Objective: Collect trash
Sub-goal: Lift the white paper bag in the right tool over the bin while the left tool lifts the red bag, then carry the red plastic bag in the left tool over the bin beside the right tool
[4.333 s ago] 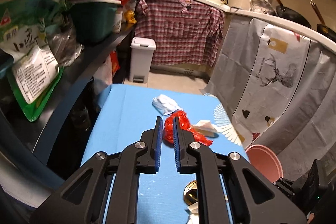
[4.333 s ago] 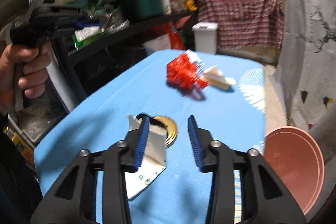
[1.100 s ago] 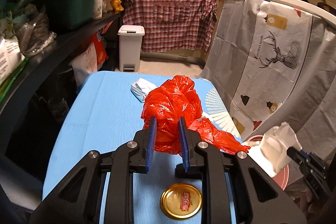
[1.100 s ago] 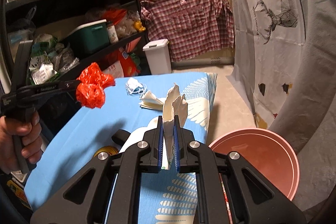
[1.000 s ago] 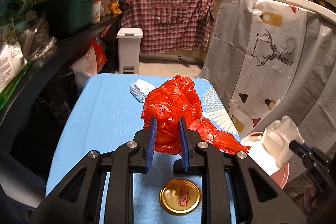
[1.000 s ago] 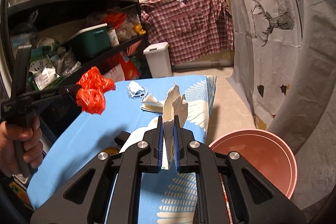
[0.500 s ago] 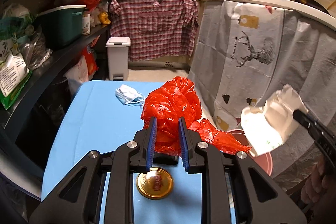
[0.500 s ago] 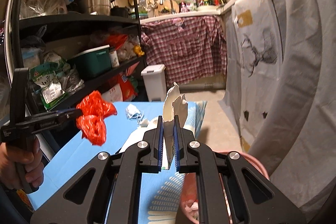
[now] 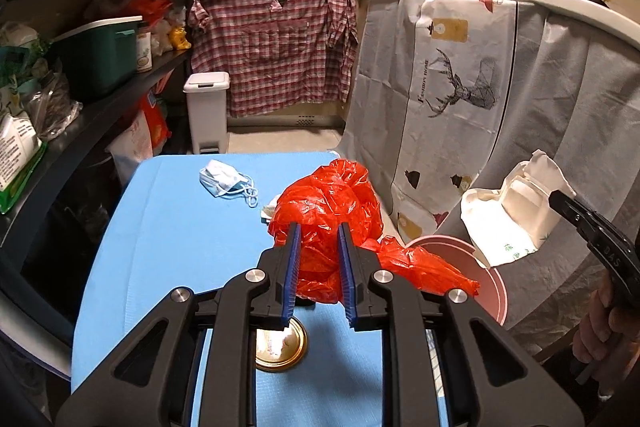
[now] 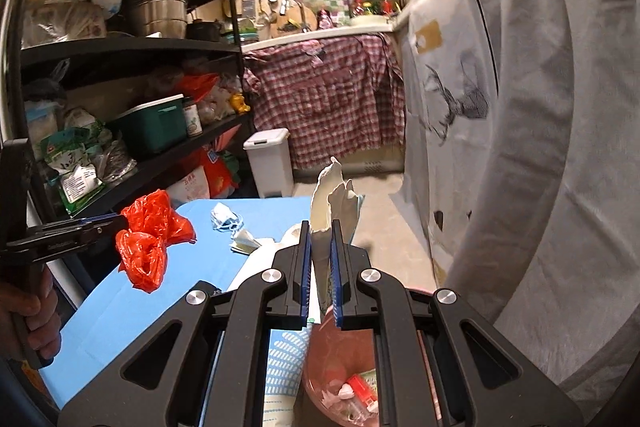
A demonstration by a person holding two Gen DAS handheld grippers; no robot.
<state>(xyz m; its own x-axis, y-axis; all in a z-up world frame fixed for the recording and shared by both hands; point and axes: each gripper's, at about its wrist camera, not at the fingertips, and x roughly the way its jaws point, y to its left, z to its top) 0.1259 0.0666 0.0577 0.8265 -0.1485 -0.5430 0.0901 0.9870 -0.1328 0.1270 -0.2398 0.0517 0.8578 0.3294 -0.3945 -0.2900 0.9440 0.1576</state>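
The red plastic bag [image 9: 328, 223] hangs in the air above the blue table [image 9: 168, 239], near its right side. The left gripper [image 9: 318, 267] holds it: the jaws are closed on the crumpled plastic with only a narrow gap, and a loose end of the bag hangs to the right. The white paper carton [image 10: 330, 211] is pinched flat in the right gripper [image 10: 320, 267], whose jaws are nearly closed. It is held above the pink bin [image 10: 340, 379], which stands low at the right of the table and already contains small pieces of trash. On the table lie a gold lid [image 9: 282, 347] near, and a face mask [image 9: 226, 179] far left.
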